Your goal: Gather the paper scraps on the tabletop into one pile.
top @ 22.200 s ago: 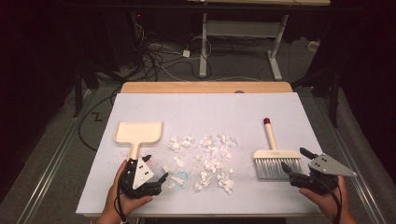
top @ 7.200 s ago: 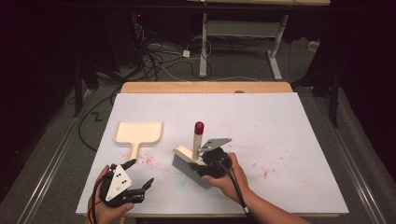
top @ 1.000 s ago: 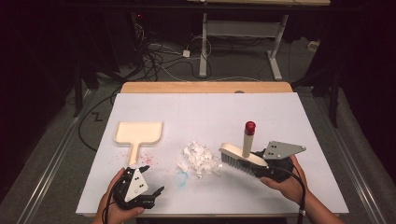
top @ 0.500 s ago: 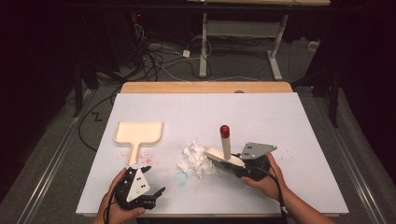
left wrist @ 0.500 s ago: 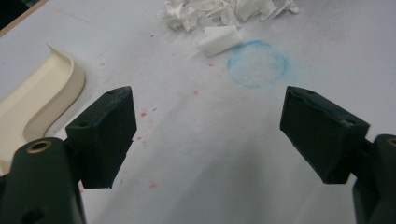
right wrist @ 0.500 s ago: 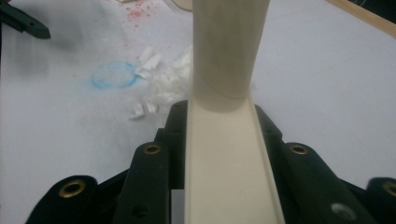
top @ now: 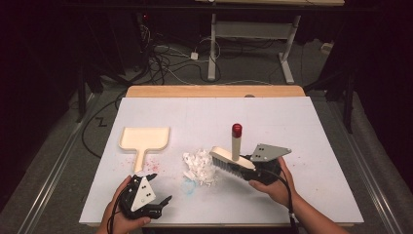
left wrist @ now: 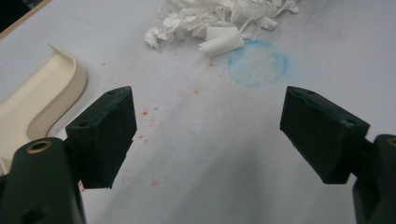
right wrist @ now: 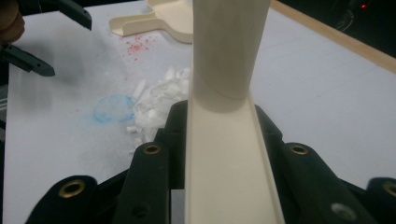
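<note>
High view: right gripper (top: pixel 248 168) clamped on brush (top: pixel 232 157), bristles touching right edge of paper pile (top: pixel 199 166). Left gripper (top: pixel 155 191) spread, empty, near pile's lower left; dustpan (top: pixel 144 139) left of pile.

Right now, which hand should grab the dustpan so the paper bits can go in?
Left, probably. The left gripper is open and empty, just below the dustpan handle. The right gripper is shut on the brush, busy at the paper bits.
</note>
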A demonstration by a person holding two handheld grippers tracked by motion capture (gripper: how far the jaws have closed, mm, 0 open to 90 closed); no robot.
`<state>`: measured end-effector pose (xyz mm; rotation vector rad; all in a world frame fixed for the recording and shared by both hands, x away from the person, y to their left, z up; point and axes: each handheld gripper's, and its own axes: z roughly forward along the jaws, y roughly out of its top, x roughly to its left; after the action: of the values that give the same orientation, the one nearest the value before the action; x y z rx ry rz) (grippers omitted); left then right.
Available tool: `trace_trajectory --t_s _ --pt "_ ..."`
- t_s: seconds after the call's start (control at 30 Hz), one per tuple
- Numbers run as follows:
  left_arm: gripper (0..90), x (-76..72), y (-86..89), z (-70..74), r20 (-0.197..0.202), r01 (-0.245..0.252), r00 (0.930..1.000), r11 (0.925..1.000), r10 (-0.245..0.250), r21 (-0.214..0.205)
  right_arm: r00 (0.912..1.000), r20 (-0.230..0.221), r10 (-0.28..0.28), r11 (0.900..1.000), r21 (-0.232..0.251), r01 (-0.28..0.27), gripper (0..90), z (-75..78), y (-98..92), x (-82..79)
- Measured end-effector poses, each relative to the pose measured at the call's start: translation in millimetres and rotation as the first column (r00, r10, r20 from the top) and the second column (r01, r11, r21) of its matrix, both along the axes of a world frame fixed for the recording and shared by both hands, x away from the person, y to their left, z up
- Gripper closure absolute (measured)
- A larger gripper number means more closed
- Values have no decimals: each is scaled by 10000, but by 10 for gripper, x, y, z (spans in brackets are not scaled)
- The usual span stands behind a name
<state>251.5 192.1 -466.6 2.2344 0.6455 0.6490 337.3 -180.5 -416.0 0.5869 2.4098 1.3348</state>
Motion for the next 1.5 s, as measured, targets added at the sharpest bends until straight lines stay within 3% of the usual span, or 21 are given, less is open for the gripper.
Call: trace_trajectory --t_s 0.13,0.23,0.53,0.63,0.73,0.93,1.03,1.23,1.33,1.5 --pt "176 8 -5 -1 -24 -6 10000 10000 6 10 9985 213 -504 9983 316 498 682 86 -131 10" --pt "176 14 -17 -3 -47 2 10000 10000 -2 25 9953 398 -887 9949 507 866 682 91 -116 97" --pt "175 29 -9 -18 -156 -12 9999 10000 12 23 9758 1412 -1670 9845 -294 1728 682 -207 278 497" --pt "176 27 -7 -21 -173 4 9999 10000 -4 30 9747 1245 -1854 9805 -426 1919 682 -307 393 592" --pt "176 23 -10 -23 -174 13 9998 10000 -13 11 9762 1230 -1786 9824 -331 1839 682 -350 502 610" --pt "175 24 -21 -25 -192 62 9998 10000 -61 39 9890 974 -1118 9934 -164 1139 679 -401 720 486" --pt "175 25 -13 -25 -215 52 9998 10000 -51 37 9936 835 -765 9971 18 766 680 -389 777 402" --pt "175 22 -16 -25 -210 53 9998 10000 -53 9 9969 784 -84 9999 -57 89 682 -322 807 222" --pt "175 20 -25 -25 -208 73 9998 10000 -72 46 9936 1119 -163 9998 -125 178 682 -269 786 229" --pt "176 23 -18 -26 -222 78 9997 9999 -76 81 9922 1081 -628 9980 125 618 682 -204 697 400"
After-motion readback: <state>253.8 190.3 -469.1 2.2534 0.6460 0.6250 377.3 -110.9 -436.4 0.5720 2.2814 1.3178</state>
